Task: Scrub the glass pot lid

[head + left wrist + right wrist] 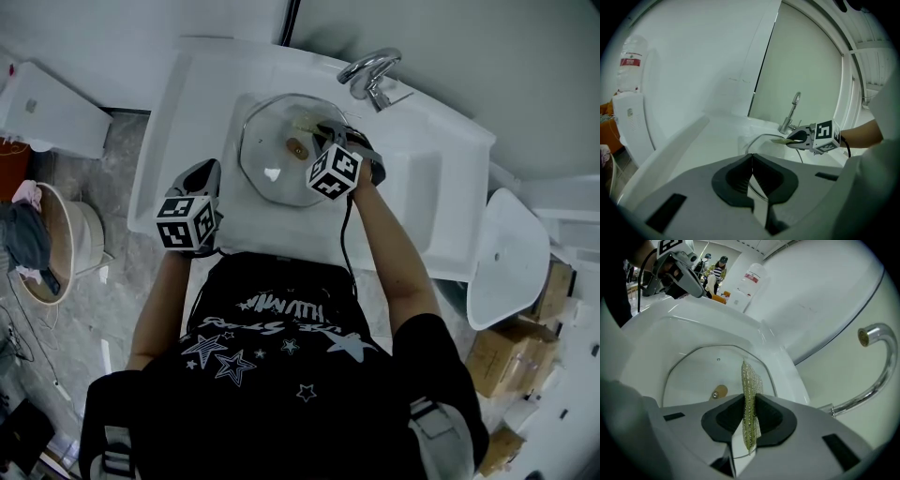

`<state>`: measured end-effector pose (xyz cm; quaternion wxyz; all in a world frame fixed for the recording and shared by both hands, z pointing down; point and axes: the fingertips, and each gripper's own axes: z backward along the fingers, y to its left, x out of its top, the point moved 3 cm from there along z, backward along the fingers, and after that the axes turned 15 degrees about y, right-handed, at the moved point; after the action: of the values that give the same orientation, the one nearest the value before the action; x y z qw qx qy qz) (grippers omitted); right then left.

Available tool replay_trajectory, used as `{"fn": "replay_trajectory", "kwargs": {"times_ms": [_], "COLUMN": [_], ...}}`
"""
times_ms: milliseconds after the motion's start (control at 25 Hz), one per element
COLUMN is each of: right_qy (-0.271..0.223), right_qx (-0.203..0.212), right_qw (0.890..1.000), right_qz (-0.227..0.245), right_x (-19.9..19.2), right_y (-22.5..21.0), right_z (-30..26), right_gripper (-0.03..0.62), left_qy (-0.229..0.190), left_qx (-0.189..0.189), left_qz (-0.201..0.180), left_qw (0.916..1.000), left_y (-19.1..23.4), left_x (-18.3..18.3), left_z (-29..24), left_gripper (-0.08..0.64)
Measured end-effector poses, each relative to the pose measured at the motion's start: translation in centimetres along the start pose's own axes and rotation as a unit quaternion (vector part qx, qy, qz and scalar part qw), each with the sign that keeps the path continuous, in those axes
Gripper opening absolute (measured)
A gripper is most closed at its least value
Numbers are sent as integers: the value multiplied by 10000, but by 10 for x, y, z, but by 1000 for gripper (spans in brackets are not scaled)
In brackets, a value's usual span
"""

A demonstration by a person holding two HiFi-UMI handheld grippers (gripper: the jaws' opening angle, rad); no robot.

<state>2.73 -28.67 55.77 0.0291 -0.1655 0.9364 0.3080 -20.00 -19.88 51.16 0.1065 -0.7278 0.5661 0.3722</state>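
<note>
Glass pot lid (267, 155) is lying flat in the white sink (412, 178), right by the faucet (370, 70). We're seeing clear glass, a metal rim and a brownish knob (720, 391) in the middle. Right gripper (749, 416) is hovering over the lid's far side, jaws pinching a yellow-green mesh scrubber (749, 390); we're not able to tell if it's touching the glass. Left gripper (751, 176) is hanging over the counter (187, 103) beside the basin, jaws pressed together on nothing.

light: bright, even, soft shadows | glare: spot on glass lid (281, 161) | gripper views: fisheye, dark vignetted corners
</note>
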Motion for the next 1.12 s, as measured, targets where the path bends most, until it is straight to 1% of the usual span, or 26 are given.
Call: {"fn": "replay_trajectory", "kwargs": {"times_ms": [120, 280, 400, 720, 920, 1120], "right_qy": [30, 55, 45, 142, 184, 200], "right_qx": [-158, -376, -419, -7, 392, 751], "right_qw": [9999, 9989, 9988, 9998, 9990, 9968], "right_qz": [-25, 269, 264, 122, -88, -202], "right_x": [1, 4, 4, -4, -13, -17], "right_y": [-6, -10, -11, 13, 35, 63], "right_z": [-3, -3, -3, -11, -14, -12], "right_gripper": [69, 67, 67, 69, 69, 72], "left_qy": [31, 84, 90, 131, 149, 151], "left_qx": [10, 3, -3, -37, -38, -51], "left_qz": [27, -26, -60, -47, -6, 6], "left_qw": [10000, 10000, 9999, 9999, 9999, 9999], "left_y": [3, 4, 3, -1, -3, -5], "left_x": [-1, -1, 1, -1, -3, -6], "left_z": [-1, -4, -6, -9, -11, -9], "left_gripper": [9, 9, 9, 9, 9, 9]}}
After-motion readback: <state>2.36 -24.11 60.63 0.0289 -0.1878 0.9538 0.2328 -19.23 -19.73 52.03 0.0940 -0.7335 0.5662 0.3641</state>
